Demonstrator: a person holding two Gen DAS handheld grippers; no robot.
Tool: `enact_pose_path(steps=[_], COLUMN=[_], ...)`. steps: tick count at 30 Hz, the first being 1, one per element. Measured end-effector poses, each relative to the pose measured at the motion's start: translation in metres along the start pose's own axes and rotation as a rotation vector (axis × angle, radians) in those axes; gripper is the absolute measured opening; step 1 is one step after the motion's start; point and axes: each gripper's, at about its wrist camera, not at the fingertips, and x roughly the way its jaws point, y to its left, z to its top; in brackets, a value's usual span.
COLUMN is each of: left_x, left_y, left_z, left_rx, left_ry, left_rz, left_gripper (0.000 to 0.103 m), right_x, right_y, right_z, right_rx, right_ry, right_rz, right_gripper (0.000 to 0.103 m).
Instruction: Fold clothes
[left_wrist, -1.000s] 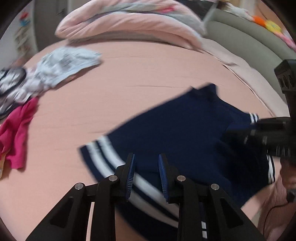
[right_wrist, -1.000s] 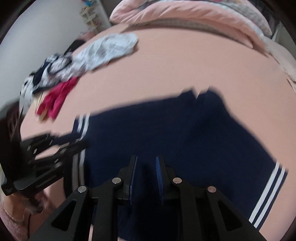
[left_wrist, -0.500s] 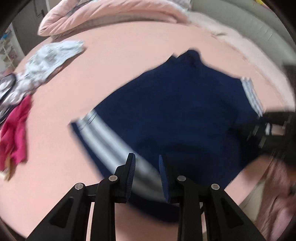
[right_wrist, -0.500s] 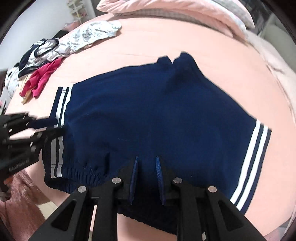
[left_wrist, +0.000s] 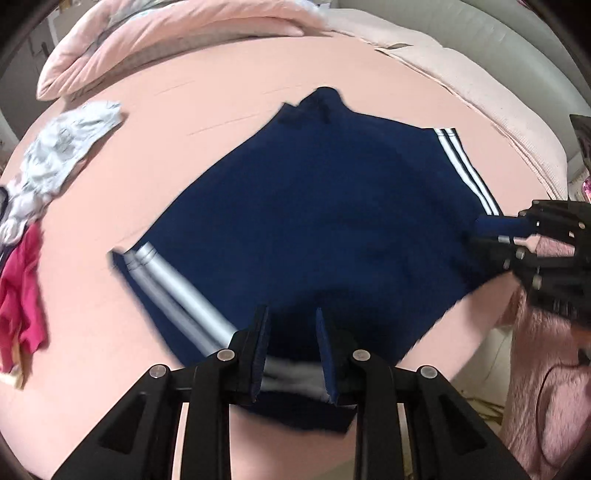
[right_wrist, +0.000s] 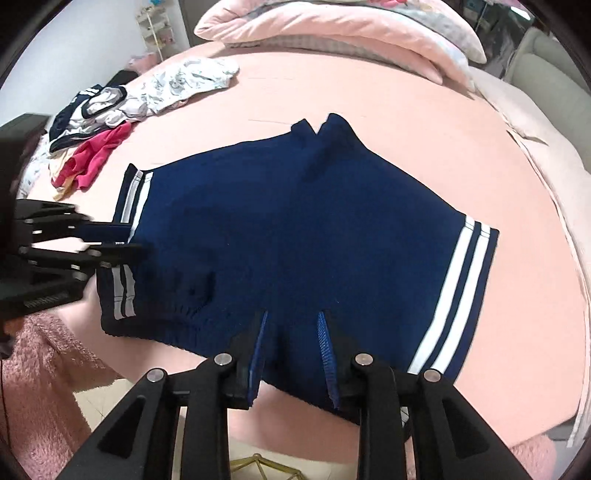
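Bedroom, pink-sheeted bed (right_wrist: 369, 110) as work surface, pink duvet (right_wrist: 351, 33) bunched at far end.

Navy shorts (right_wrist: 295, 236) spread flat mid-bed, near the front edge. Waistband toward the cameras, leg openings pointing away, crotch notch at far side. White double stripes down both side seams.

Left gripper (left_wrist: 291, 354) low over the waistband at the left striped side. Jaws slightly apart, blue pads visible, fabric lying between and under them; cannot tell whether pinched. Seen from the right wrist view, fingers sit at the shorts' left side seam, just above the waistband corner.

Right gripper (right_wrist: 291, 354) over the waistband near centre-right. Jaws parted by a narrow gap, navy cloth beneath; grip not confirmable.

Left view motion-blurred along near stripe.

Further out: grey-white printed garment (right_wrist: 188, 83), dark-and-white item (right_wrist: 88, 110) beside it, magenta garment (right_wrist: 96, 155) at bed's left edge, all well apart from shorts. Fuzzy pink fabric (right_wrist: 44, 369) below bed edge.
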Motion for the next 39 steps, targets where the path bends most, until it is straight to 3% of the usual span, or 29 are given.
enact_pose_path(steps=[3, 7, 10, 13, 15, 16, 19, 23, 24, 27, 29, 34, 37, 39], left_x=[0.018, -0.004, -0.022, -0.028, -0.015, -0.005, 0.013, -0.016, -0.026, -0.033, -0.026, 0.008, 0.032, 0.044], left_y=[-0.009, 0.018, 0.036, 0.046, 0.052, 0.055, 0.065, 0.093, 0.086, 0.058, 0.030, -0.014, -0.016, -0.012], left_z=[-0.018, -0.046, -0.041, -0.020, -0.007, -0.003, -0.004, 0.005, 0.015, 0.054, 0.083, 0.133, 0.153, 0.157], left_rx=[0.039, -0.079, -0.145, -0.192, -0.230, -0.244, -0.272, -0.429, -0.409, -0.322, -0.238, -0.144, -0.141, -0.134], left_ry=[0.073, 0.065, -0.028, -0.164, -0.191, -0.162, -0.073, -0.101, -0.156, -0.238, -0.269, -0.331, -0.282, -0.250], left_rz=[0.067, 0.013, 0.037, 0.052, 0.004, 0.004, 0.086, 0.248, 0.227, 0.054, 0.003, 0.100, 0.084, 0.096], left_gripper=[0.024, 0.023, 0.023, 0.023, 0.023, 0.023, 0.026, 0.024, 0.024, 0.024, 0.024, 0.024, 0.024, 0.024], right_x=[0.007, 0.000, -0.012, -0.013, -0.007, -0.005, 0.005, 0.004, 0.000, -0.003, 0.005, 0.025, 0.035, 0.041], right_y=[-0.020, -0.058, -0.072, -0.065, -0.061, -0.058, -0.069, -0.103, -0.116, -0.158, -0.183, -0.226, -0.233, -0.230], right_z=[-0.016, -0.036, -0.030, -0.014, -0.007, -0.003, -0.007, -0.013, -0.010, 0.004, 0.013, 0.019, 0.011, 0.016], right_rx=[-0.034, 0.101, 0.150, 0.110, 0.097, 0.090, 0.074, 0.085, 0.113, 0.220, 0.297, 0.435, 0.441, 0.379], right_ry=[0.051, 0.063, 0.025, -0.005, -0.003, -0.002, 0.015, 0.031, 0.013, -0.019, -0.025, -0.053, -0.064, -0.048], right_rz=[-0.087, 0.055, 0.082, 0.030, 0.022, 0.018, 0.025, -0.072, -0.083, -0.061, -0.048, -0.019, 0.019, -0.008], right_gripper=[0.028, 0.029, 0.029, 0.029, 0.029, 0.029, 0.029, 0.029, 0.029, 0.033, 0.036, 0.036, 0.036, 0.036])
